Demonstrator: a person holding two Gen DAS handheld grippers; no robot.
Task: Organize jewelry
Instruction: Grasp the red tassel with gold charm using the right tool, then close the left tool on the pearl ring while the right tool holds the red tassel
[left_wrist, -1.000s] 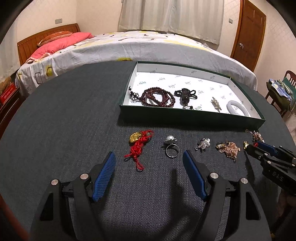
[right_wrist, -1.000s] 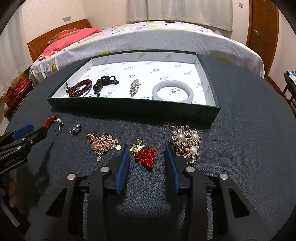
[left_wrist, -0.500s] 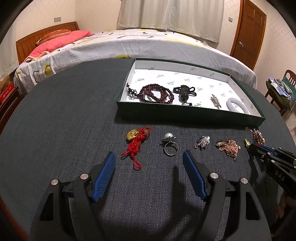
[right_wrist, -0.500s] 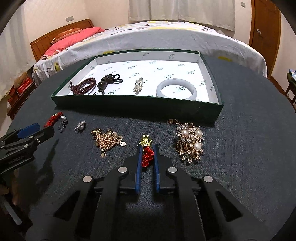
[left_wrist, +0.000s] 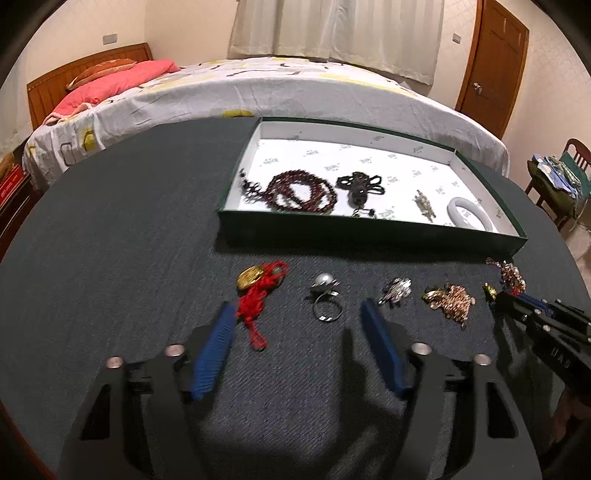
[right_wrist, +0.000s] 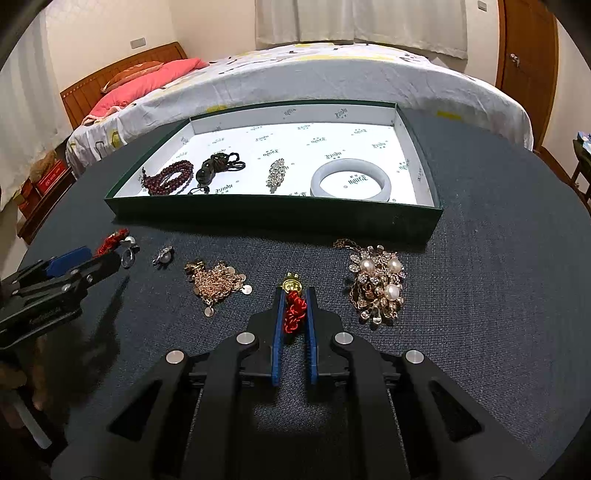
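Four pieces already lie in the green white-lined tray (right_wrist: 258, 212) at the far side of the desk (right_wrist: 498, 295): dark red bead strand (right_wrist: 168, 181), black knotted pendant (right_wrist: 218, 166), crystal brooch (right_wrist: 276, 173), pale jade bangle (right_wrist: 350, 182). Six wait outside. The right tongs (right_wrist: 294, 295) pinch the red-knotted gold charm (right_wrist: 293, 308) on the desk; the left tongs (left_wrist: 299, 314), spread and just closing somewhat, hover over the pearl ring (left_wrist: 325, 301).

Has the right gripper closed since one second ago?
Yes. The right gripper has closed on the red knot charm, which stays beside the pearl brooch.
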